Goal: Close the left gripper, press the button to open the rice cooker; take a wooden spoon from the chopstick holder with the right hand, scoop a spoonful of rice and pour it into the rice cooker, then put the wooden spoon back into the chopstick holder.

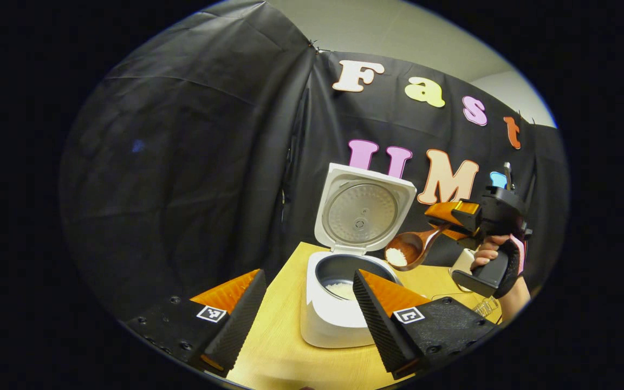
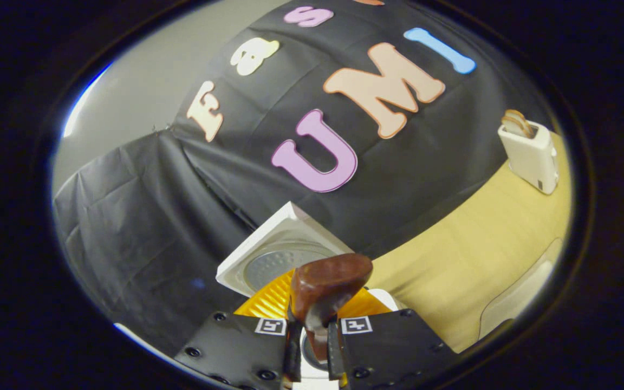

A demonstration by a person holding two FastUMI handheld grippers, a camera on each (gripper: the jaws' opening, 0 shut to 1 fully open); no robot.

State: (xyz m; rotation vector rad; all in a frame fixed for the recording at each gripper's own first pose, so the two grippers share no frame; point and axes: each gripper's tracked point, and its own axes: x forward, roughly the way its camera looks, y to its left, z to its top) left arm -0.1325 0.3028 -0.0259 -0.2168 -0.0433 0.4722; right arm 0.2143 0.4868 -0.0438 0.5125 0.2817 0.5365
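Rice (image 1: pixel 396 255) is sitting in the wooden spoon (image 1: pixel 410 249) your right tongs (image 2: pixel 312 338) are clamping, just above the open rice cooker (image 1: pixel 339 303) on the desk (image 1: pixel 279 336). Your left tongs (image 1: pixel 309 306) are gaping empty, partly hiding the pot. Chopstick holder (image 2: pixel 528 151) is standing well apart.

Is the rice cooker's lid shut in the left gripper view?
No: the rice cooker's lid stands raised behind the open pot, where rice lies, while the right gripper holds the wooden spoon beside it.
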